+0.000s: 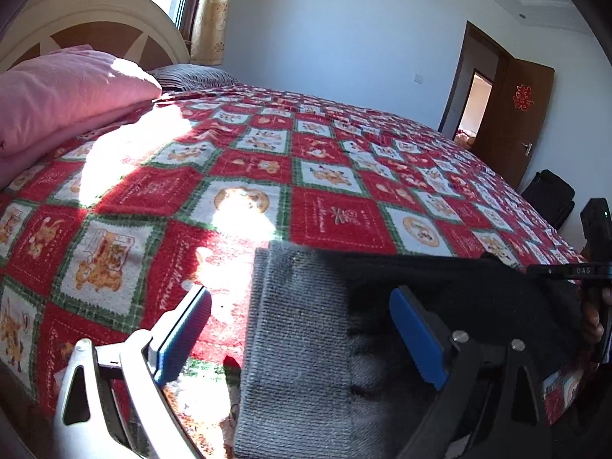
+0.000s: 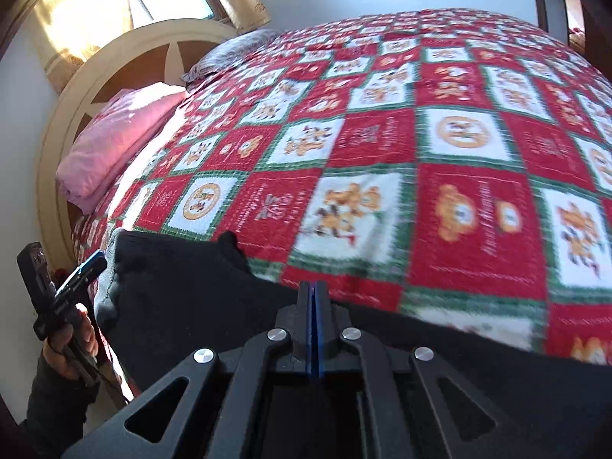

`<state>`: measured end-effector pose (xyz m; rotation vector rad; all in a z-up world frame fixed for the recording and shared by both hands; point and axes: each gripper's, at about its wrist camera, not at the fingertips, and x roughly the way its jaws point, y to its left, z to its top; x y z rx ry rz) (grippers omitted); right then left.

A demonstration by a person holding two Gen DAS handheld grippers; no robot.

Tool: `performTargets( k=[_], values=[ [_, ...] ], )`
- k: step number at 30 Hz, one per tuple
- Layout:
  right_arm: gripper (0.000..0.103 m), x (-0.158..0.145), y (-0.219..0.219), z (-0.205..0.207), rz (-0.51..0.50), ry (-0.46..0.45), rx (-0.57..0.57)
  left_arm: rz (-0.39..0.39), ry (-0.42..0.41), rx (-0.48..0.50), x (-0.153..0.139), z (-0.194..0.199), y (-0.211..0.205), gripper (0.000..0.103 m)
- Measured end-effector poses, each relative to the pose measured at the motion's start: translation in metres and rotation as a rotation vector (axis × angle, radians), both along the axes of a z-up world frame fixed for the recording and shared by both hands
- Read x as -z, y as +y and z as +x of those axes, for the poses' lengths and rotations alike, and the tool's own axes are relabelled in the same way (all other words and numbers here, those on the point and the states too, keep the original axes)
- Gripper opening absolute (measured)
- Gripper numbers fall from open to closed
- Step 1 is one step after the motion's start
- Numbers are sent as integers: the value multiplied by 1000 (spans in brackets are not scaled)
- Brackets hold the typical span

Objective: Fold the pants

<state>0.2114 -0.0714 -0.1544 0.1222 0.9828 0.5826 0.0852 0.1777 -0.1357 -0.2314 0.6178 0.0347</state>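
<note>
The black pants (image 1: 459,287) with a grey ribbed waistband (image 1: 298,344) lie along the near edge of the bed. My left gripper (image 1: 302,329) is open, its blue pads on either side of the waistband, not closed on it. In the right wrist view the pants (image 2: 183,287) stretch across the bottom. My right gripper (image 2: 313,306) is shut with its pads pressed together over the black fabric; whether cloth is pinched between them is hidden. The left gripper (image 2: 90,264) and the hand holding it show at the far left.
The bed has a red, white and green checked blanket (image 1: 267,176). A pink pillow (image 1: 65,91) and a cream headboard (image 1: 95,7) are at its head. A brown door (image 1: 508,114) stands open at the far right, with a black bag (image 1: 550,195) on the floor.
</note>
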Motion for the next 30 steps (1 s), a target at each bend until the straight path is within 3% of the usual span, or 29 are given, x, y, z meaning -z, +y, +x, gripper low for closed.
performTargets(
  k=[3,4,6,7,8,10,11,13,19,26,30],
  values=[
    [4,-5,-21,-13,-1,-22,41,2,38,13,5,8,-3,97],
    [9,-5,-26,-18,-9,-33,49,-20,60,23,10,11,-1,95],
    [37,-5,-29,-27,-17,-51,48,-43,83,13,22,14,4,89],
    [55,-5,-29,-32,-15,-60,45,-35,69,16,22,12,3,89],
    [58,-5,-28,-36,-11,-67,45,-25,70,21,21,11,0,88],
    [58,-4,-26,-42,1,-77,42,-24,66,39,18,11,-3,79],
    [58,-3,-23,-45,14,-82,40,-34,62,50,17,10,-5,67],
    [58,-1,-19,-48,25,-90,34,-12,69,46,16,11,-7,55],
    [58,5,-8,-54,-2,-100,15,-40,59,80,12,9,-3,26],
    [58,4,-19,-58,23,-111,62,-77,12,75,-4,4,7,25],
    [58,2,-25,-59,36,-114,87,-88,3,23,-5,3,22,25]
  ],
)
